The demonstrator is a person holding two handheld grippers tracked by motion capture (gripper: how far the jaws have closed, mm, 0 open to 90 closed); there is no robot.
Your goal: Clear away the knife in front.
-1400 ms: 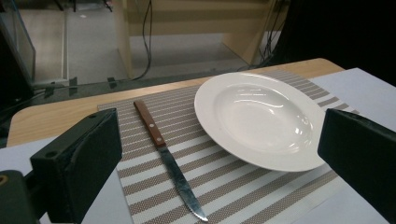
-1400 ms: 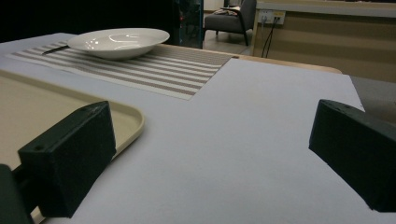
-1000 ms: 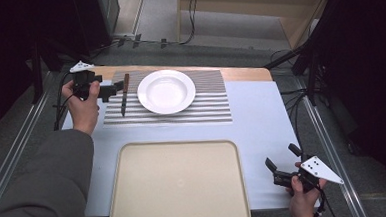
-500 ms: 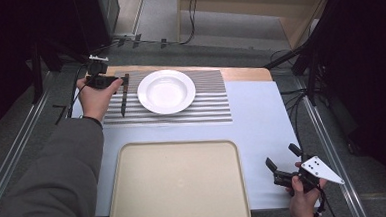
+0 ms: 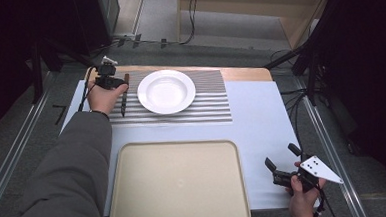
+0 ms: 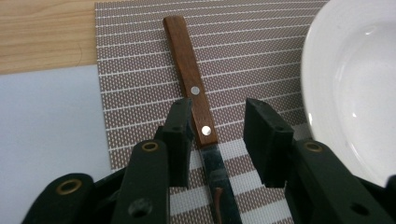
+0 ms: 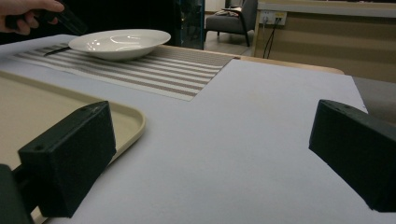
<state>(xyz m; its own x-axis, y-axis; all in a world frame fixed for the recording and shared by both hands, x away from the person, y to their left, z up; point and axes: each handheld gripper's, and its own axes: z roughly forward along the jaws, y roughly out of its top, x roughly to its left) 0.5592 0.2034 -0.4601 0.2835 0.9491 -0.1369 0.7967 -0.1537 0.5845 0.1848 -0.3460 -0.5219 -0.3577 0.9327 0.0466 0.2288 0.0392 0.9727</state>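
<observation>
The person's left arm reaches out to the far left corner of the table (image 5: 261,120), where the left gripper (image 5: 113,82) hangs over a knife (image 5: 124,96) lying along the left edge of a striped placemat (image 5: 205,100). Seen along the left gripper (image 6: 217,126) itself, its jaws stand moderately apart and straddle the knife (image 6: 191,88) right where the wooden handle with its two rivets meets the steel blade; one jaw sits close against the handle's side, the other well clear of it, and nothing is clamped. The handle points away toward the wooden far edge of the table, the blade runs back under the gripper. Just beside the knife, on the same placemat, rests a white plate (image 5: 166,91), its rim (image 6: 310,93) curving in at the side of the left gripper view. A beige tray (image 5: 177,187) sits at the near edge of the table, in the middle, on the pale blue cover. The right gripper (image 5: 279,166) is held low at the near right corner, just off the tray's corner, with its jaws spread wide and nothing between them; from its own camera the tray's rim (image 7: 133,122) shows beside one jaw, and the plate (image 7: 119,43) and placemat (image 7: 154,72) lie farther off across the bare cover.
</observation>
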